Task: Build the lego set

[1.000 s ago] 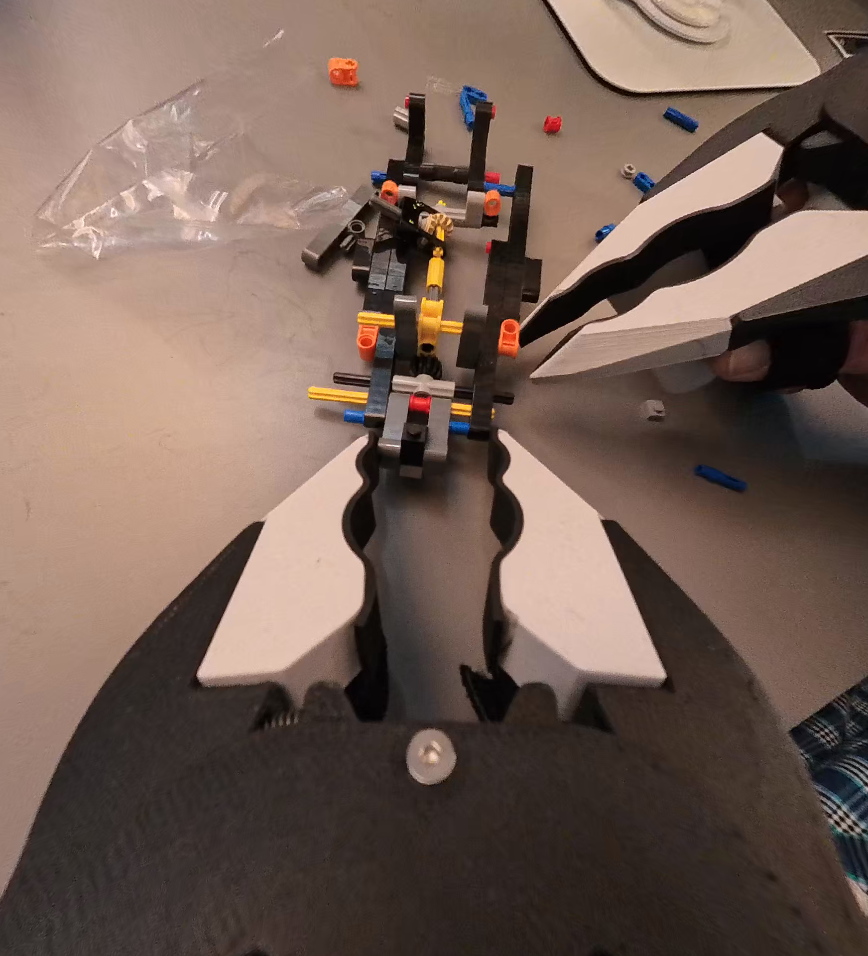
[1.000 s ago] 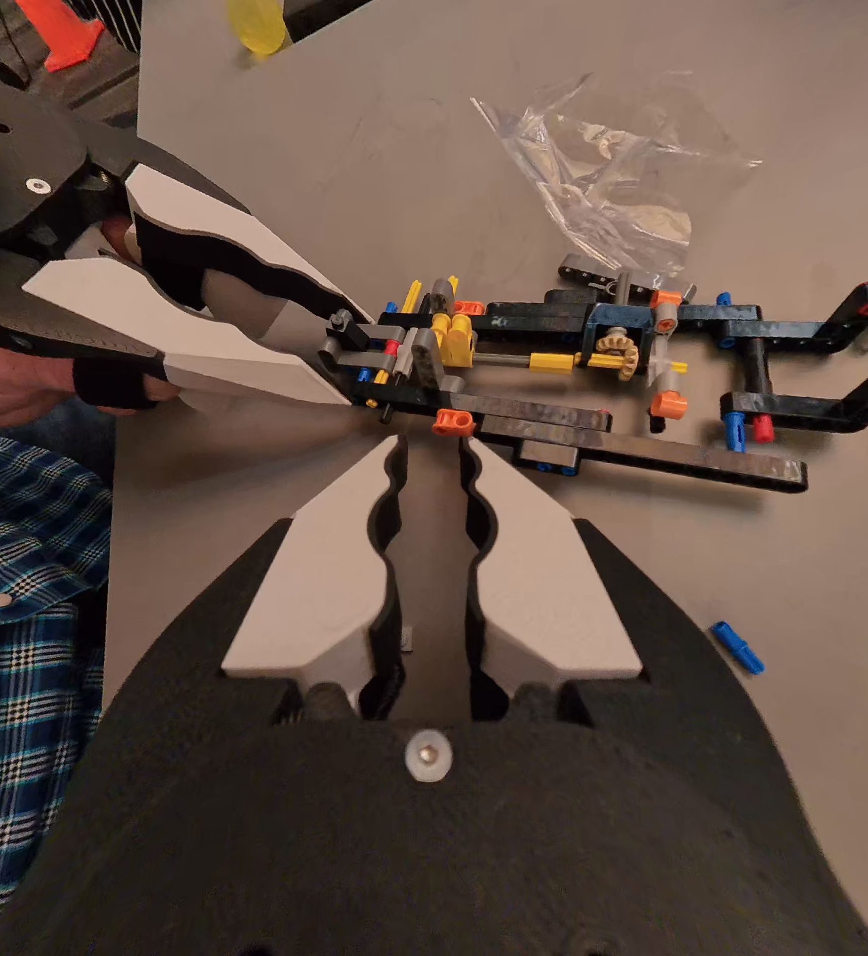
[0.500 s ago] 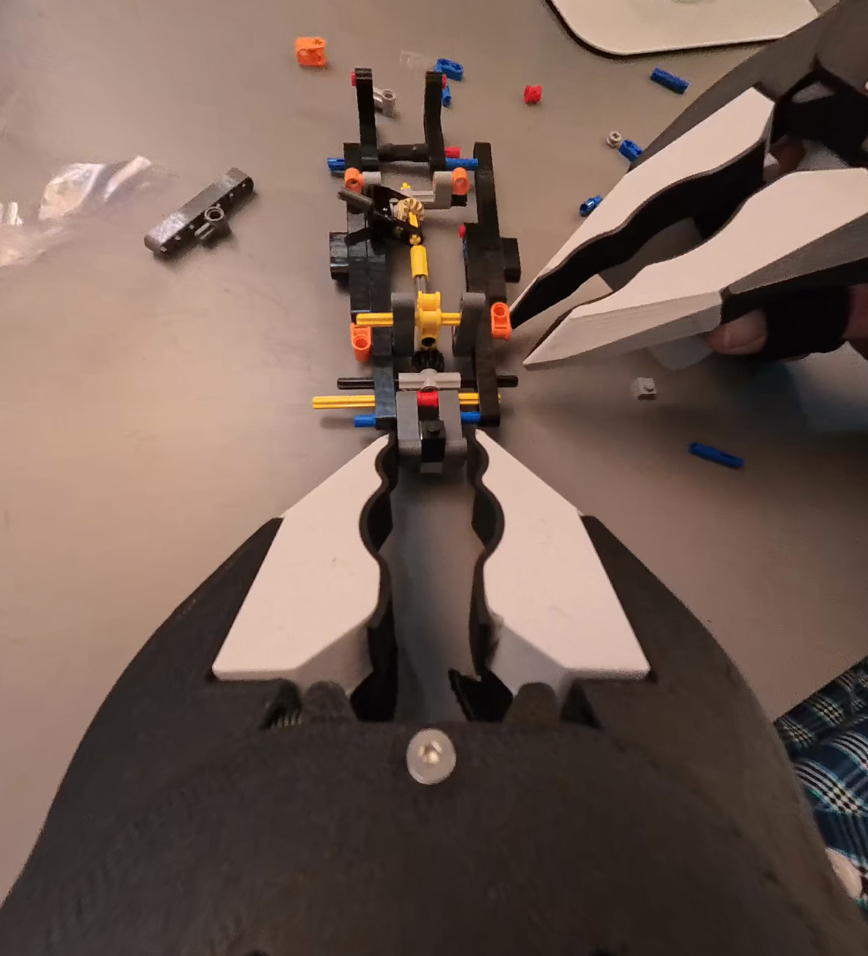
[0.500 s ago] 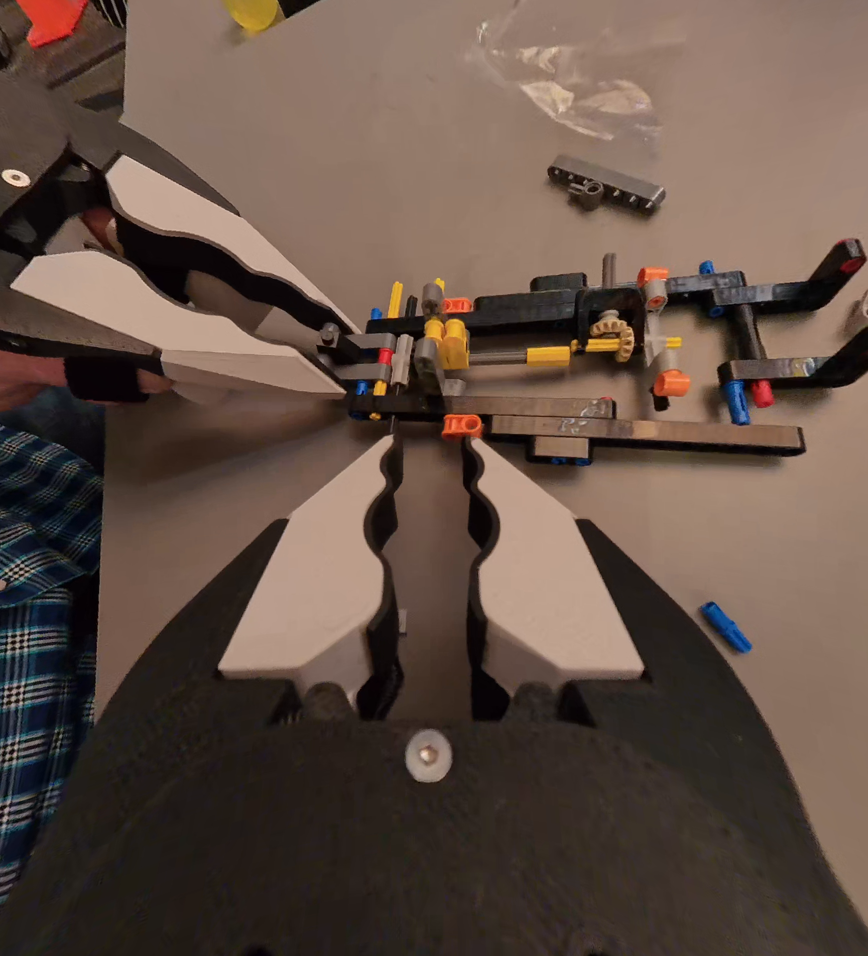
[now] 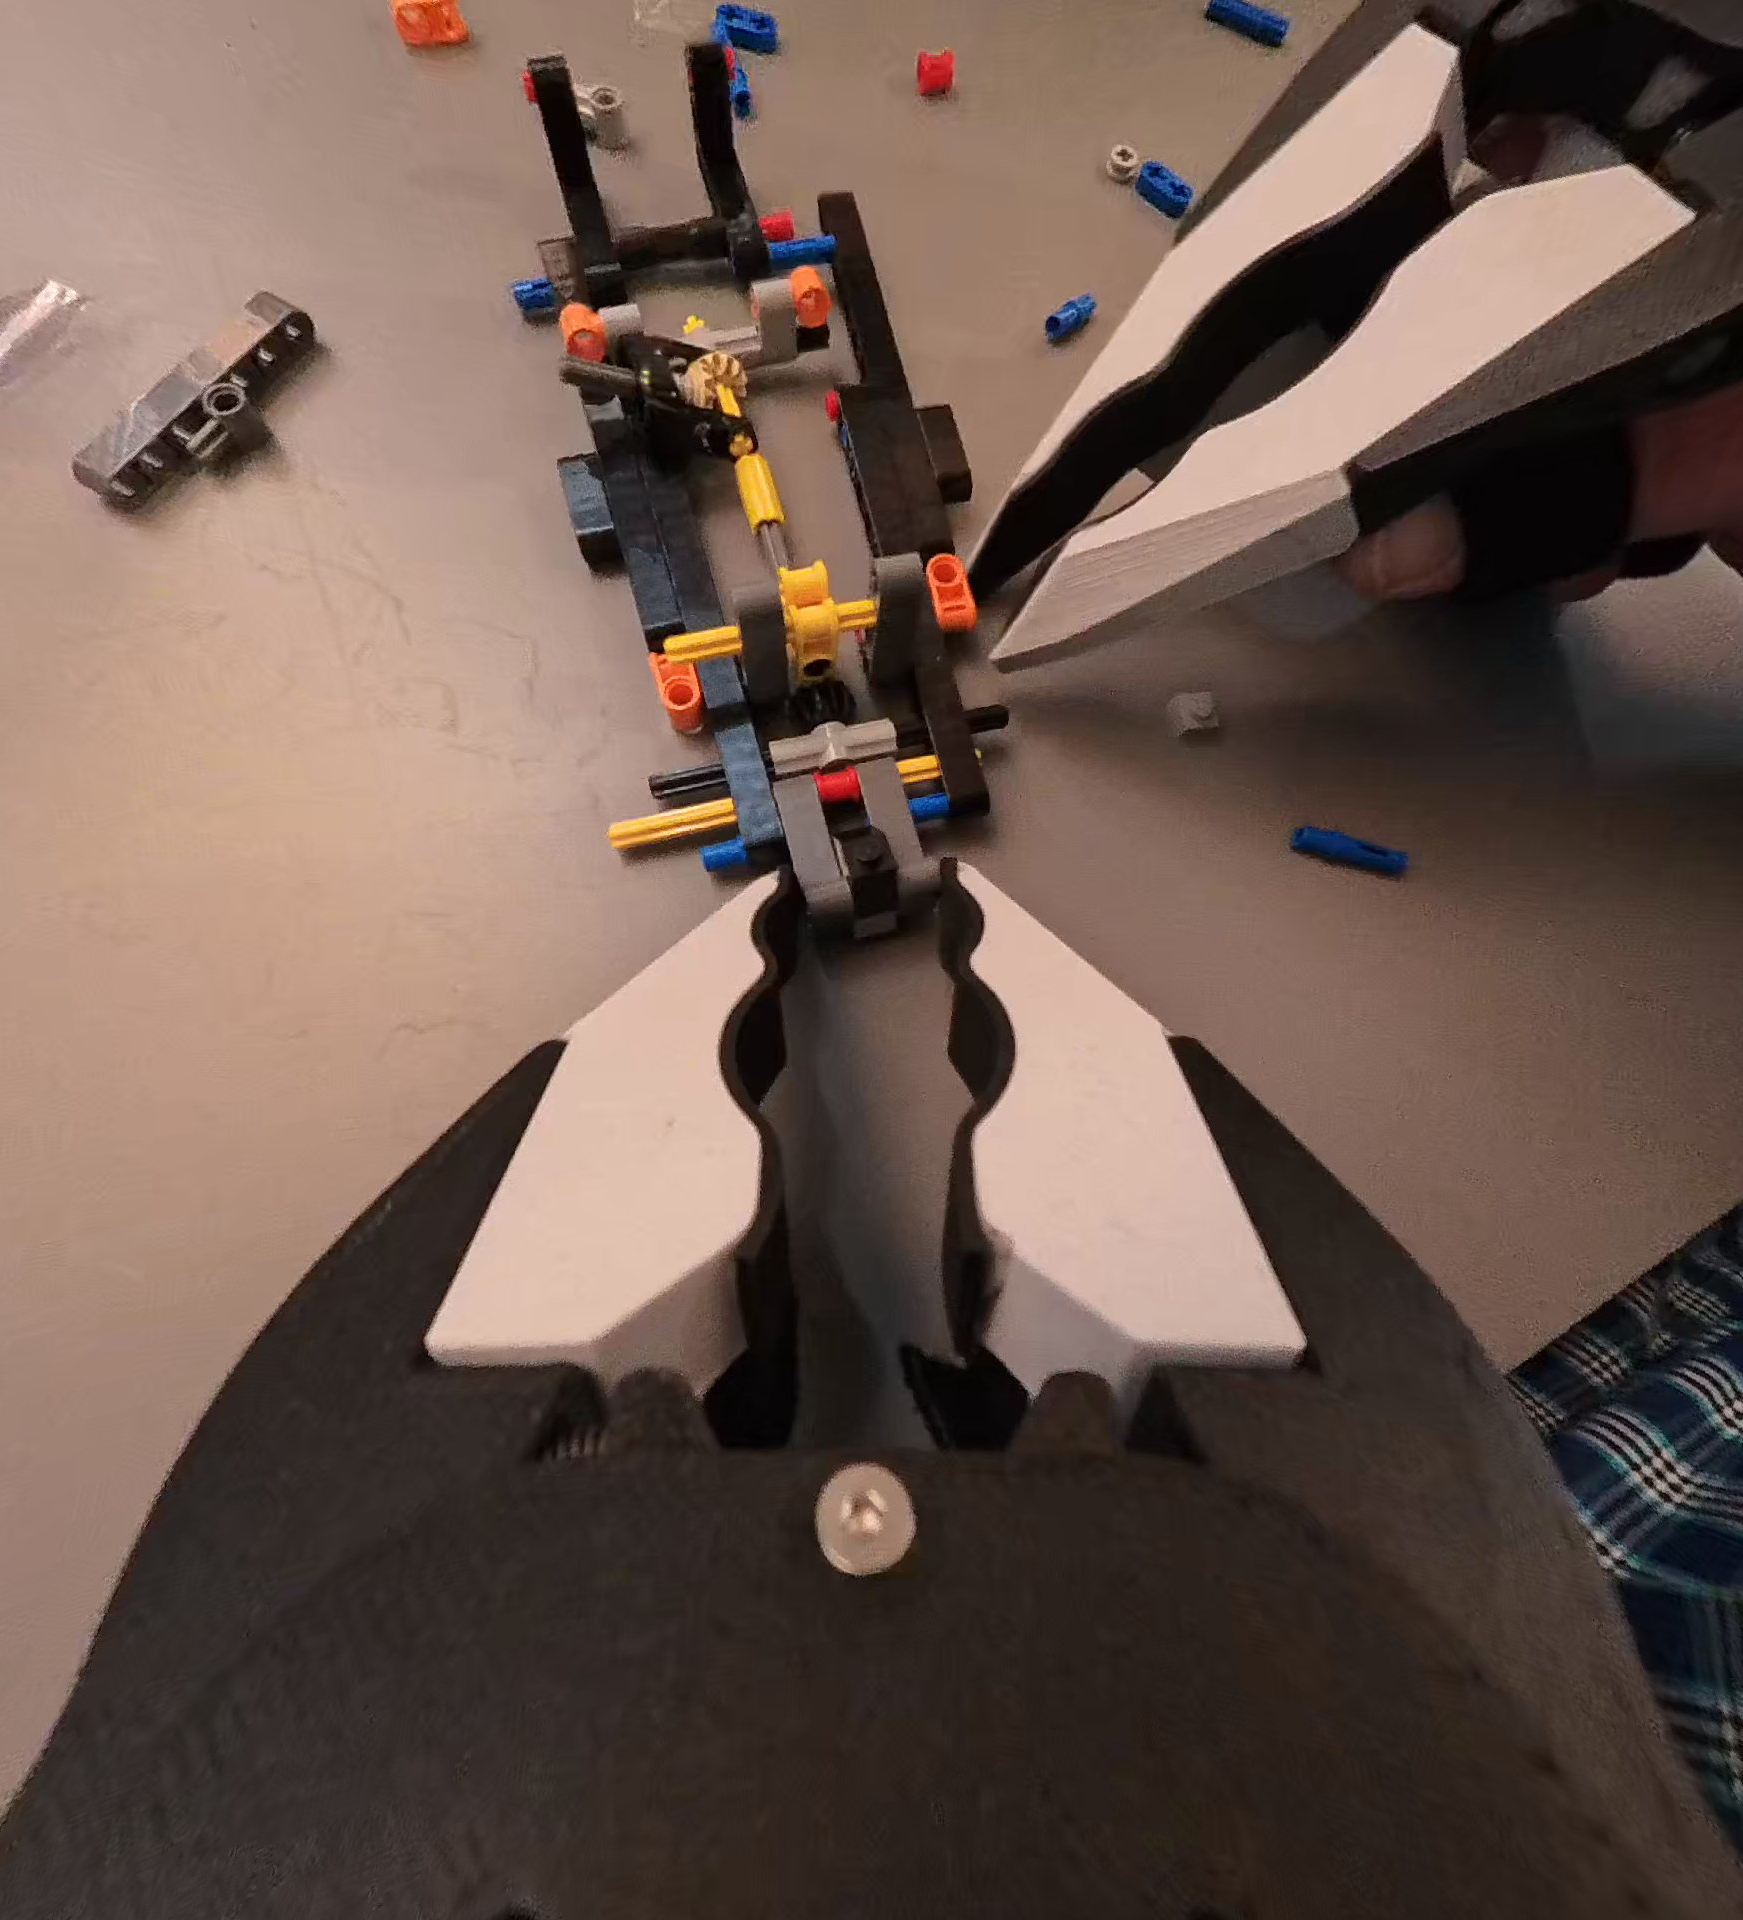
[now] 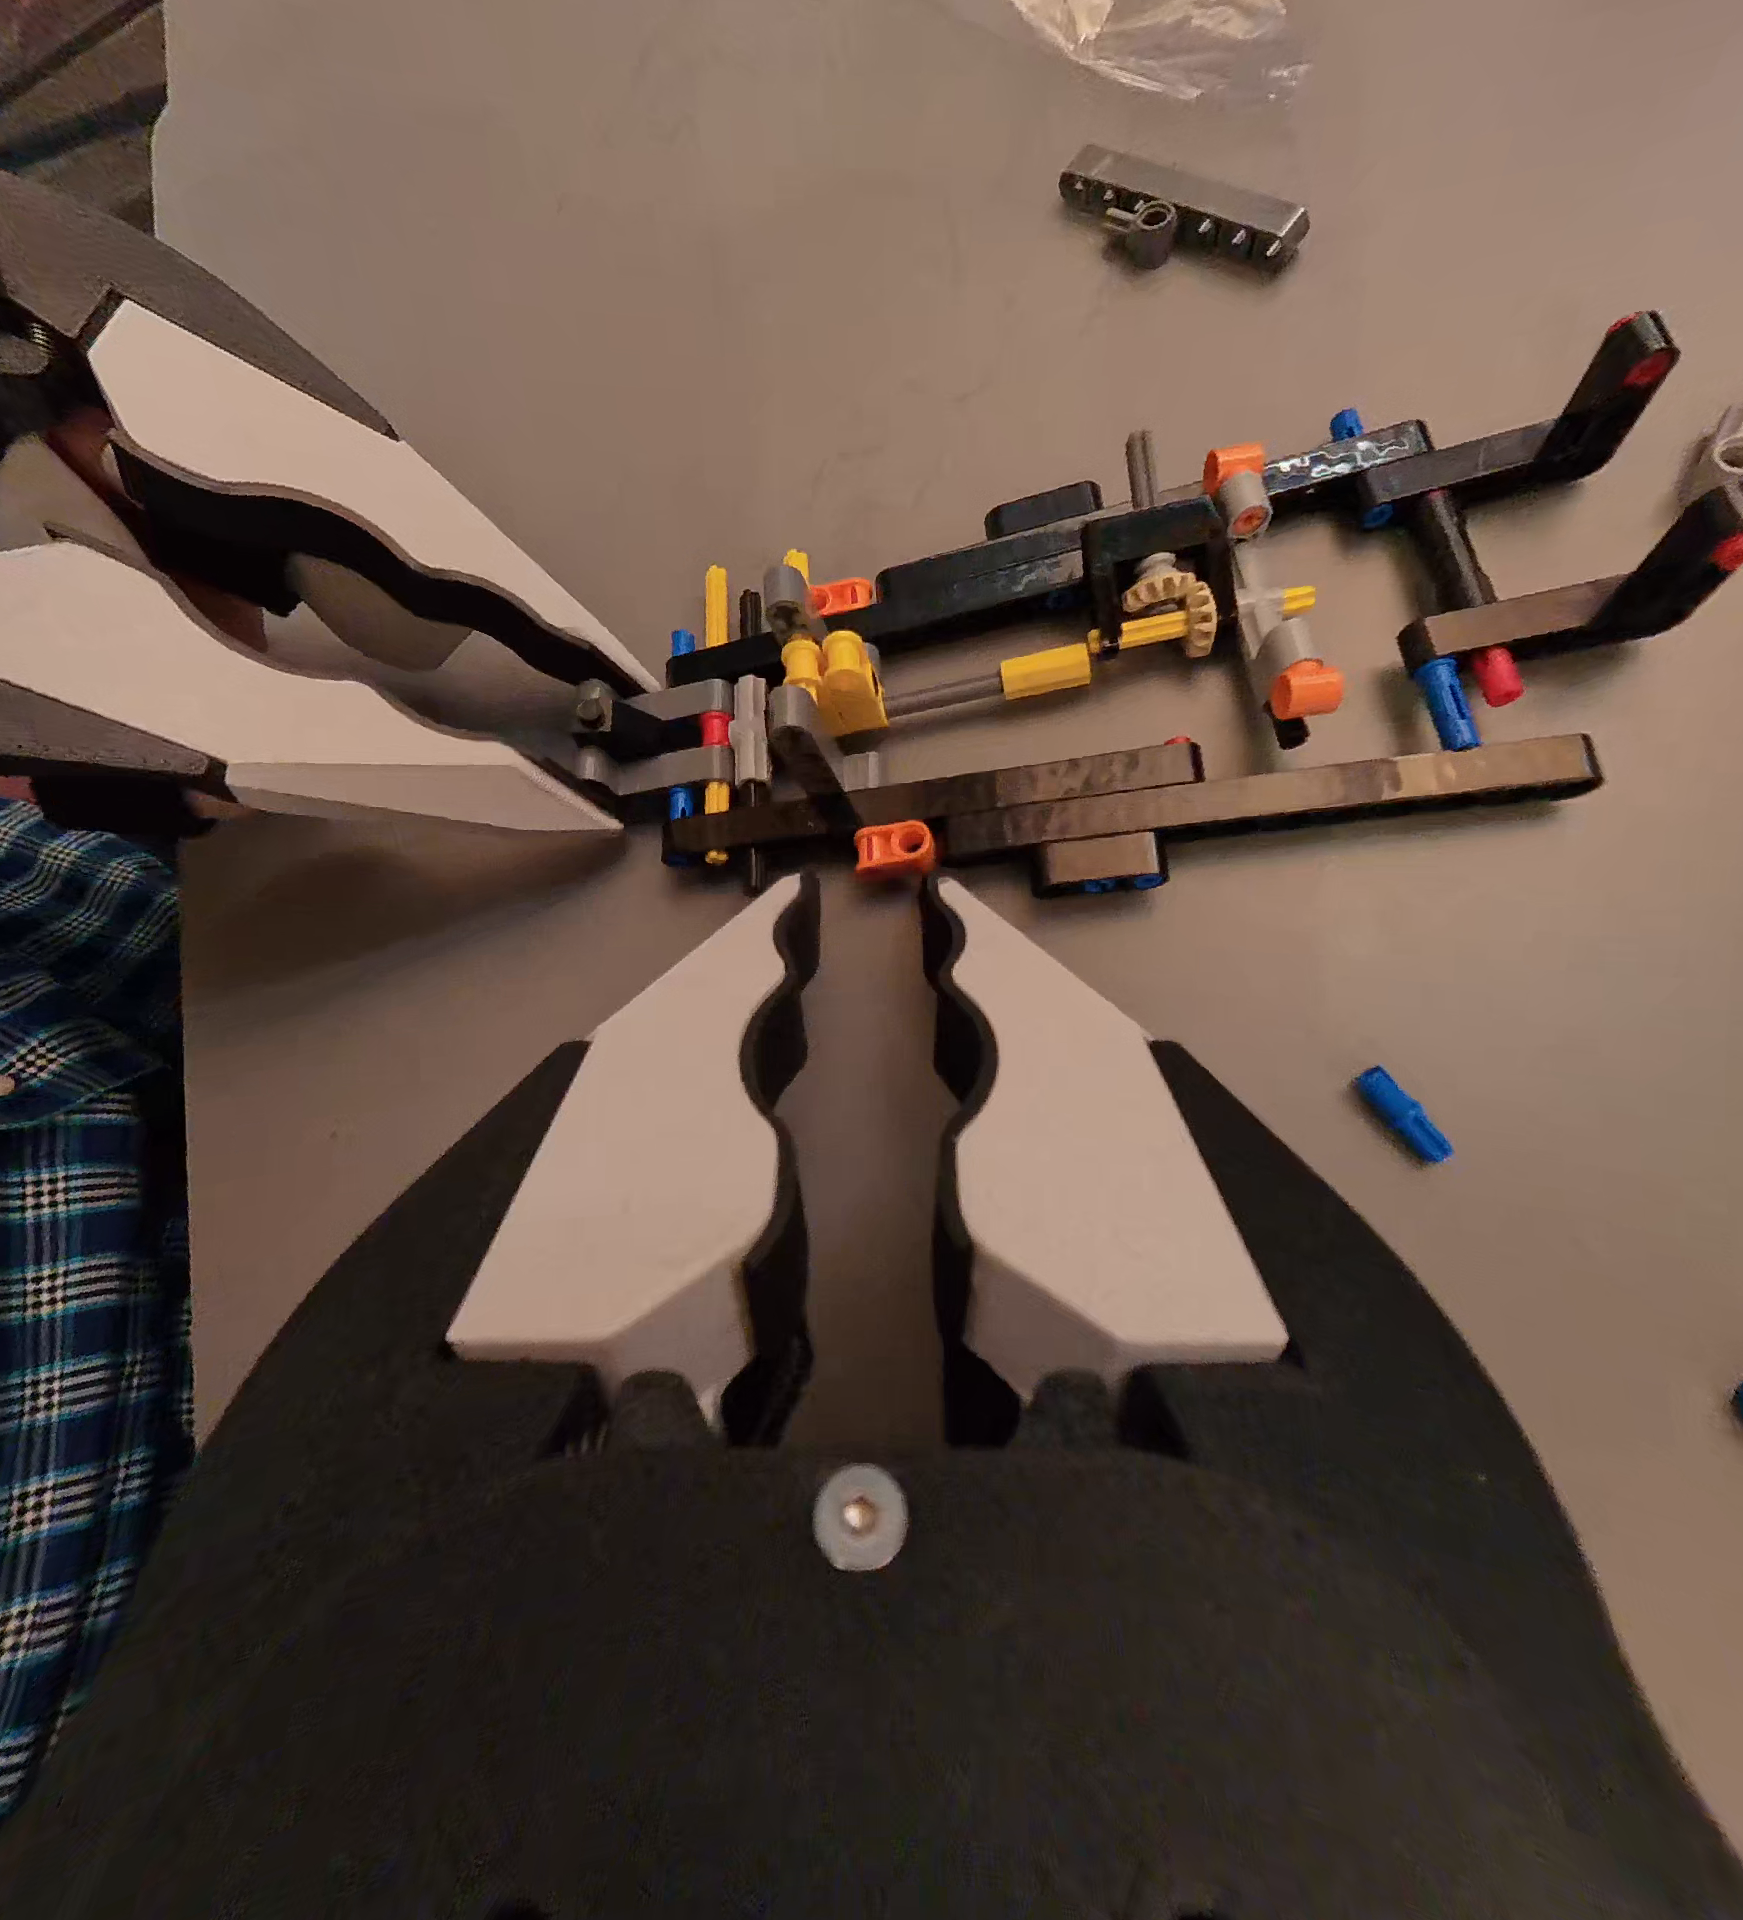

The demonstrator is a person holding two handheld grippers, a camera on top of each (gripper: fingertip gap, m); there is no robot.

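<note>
Fingers [image 5: 773, 914] clamped around lego chassis [image 5: 742, 499] end

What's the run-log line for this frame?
left hand-held gripper: shut on chassis grey end | right hand-held gripper: open, tips flanking orange connector | grey beam: loose, apart

Readable writing: none anywhere in either view.
Lego chassis [image 5: 773, 582]: bare plastic, no print that I can make out.
Loose grey beam [image 6: 1184, 208]: only holes, no marks.
Grippers: plain white and black surfaces, nothing lettered.
Plaid sleeve [image 6: 36, 1195]: pattern only, no tag showing.
</note>
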